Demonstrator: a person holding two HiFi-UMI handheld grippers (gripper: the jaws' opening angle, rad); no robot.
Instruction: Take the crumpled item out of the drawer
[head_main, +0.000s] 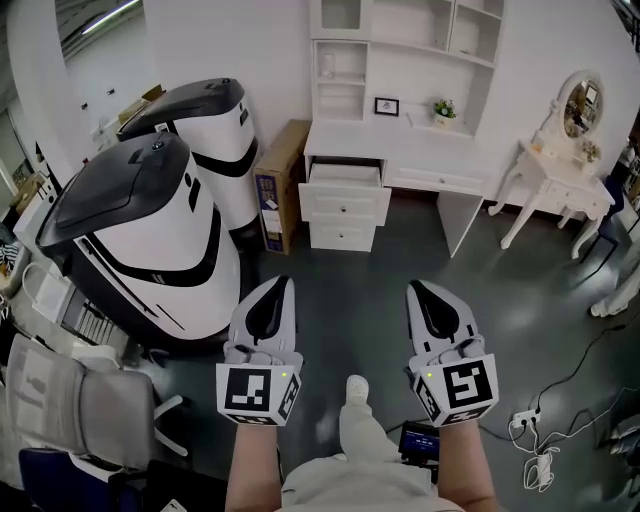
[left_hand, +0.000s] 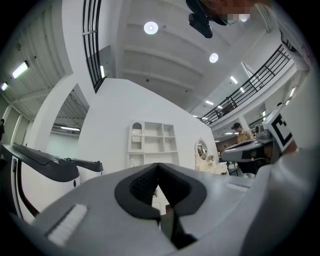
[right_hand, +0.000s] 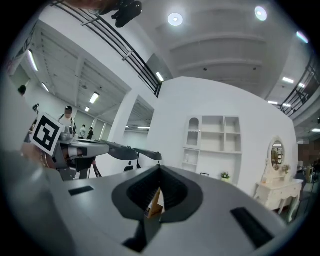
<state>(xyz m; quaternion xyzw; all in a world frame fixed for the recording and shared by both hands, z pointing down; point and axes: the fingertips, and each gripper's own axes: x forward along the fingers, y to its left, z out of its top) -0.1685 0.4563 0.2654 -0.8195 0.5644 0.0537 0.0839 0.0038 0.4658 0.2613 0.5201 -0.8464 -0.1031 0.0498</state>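
Left claw (head_main: 282, 284) was pressed together, nothing in it. Right claw (head_main: 416, 288) was also pressed together and empty. Both were held side by side over the grey floor (head_main: 350, 270), well apart from the white table (head_main: 400, 150) at the far wall. The table's top drawer (head_main: 345, 173) stood pulled open. The crumpled item couldn't be made out inside it. Two white-and-black machines (head_main: 150, 230) stood to the left, with a cardboard box (head_main: 280, 185) between them and the table.

Dark floor (head_main: 350, 300) carries a white desk (head_main: 420, 150), cardboard box (head_main: 282, 170), power strip (head_main: 524, 416).
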